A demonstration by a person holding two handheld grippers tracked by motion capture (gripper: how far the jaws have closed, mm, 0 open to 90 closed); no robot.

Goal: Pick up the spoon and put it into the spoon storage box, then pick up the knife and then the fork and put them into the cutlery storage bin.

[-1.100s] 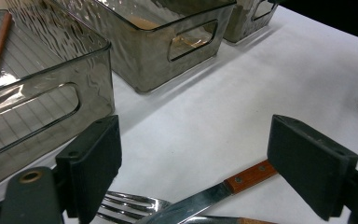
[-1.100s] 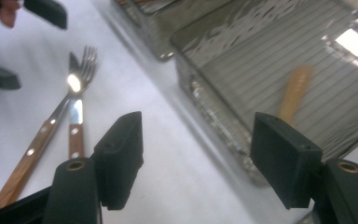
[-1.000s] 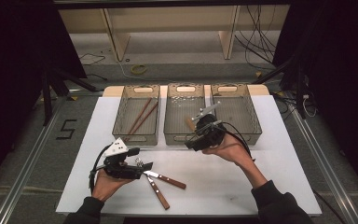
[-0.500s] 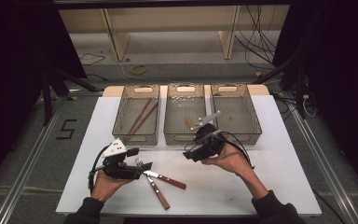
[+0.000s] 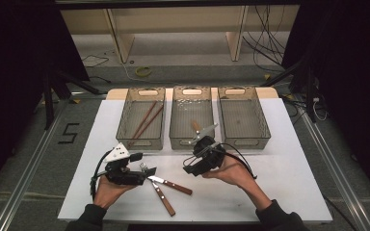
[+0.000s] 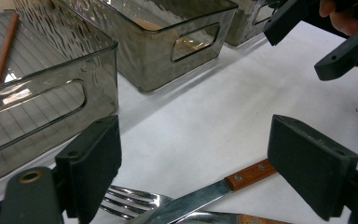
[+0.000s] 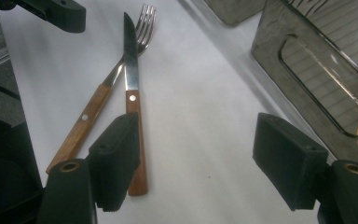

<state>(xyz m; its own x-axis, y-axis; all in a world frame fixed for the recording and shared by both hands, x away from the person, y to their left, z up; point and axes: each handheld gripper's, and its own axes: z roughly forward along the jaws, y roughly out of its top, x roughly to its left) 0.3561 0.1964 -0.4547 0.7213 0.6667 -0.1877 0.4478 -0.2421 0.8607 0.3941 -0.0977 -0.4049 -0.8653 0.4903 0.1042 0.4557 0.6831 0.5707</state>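
Since the earlier frames the right claw (image 5: pixel 189 169) has been brought down and toward the person, away from the middle bin (image 5: pixel 191 118), and is now held low over the white table (image 5: pixel 279 178). Its jaws are seen spread wide in the right gripper view, with nothing between them but bare table. The left claw (image 5: pixel 147 173) has been kept in place at the near left; its jaws are likewise spread, and nothing is pinched.

A wooden-handled knife (image 7: pixel 131 102) and a fork (image 7: pixel 105 91) are laid crossed on the table between the two claws, the knife blade over the fork neck. From the left gripper view the fork tines (image 6: pixel 130 203) and the knife blade are partly cut off by the bottom edge, and both handles are hidden in part behind the right jaw. In the right gripper view the knife handle is partly covered by the left jaw.

Two chopsticks (image 5: pixel 144 120) are seen in the left bin (image 5: pixel 125 120). An object in the middle bin is partly masked by the right gripper's plate and cannot be identified. The right bin (image 5: pixel 265 125) is shown beyond
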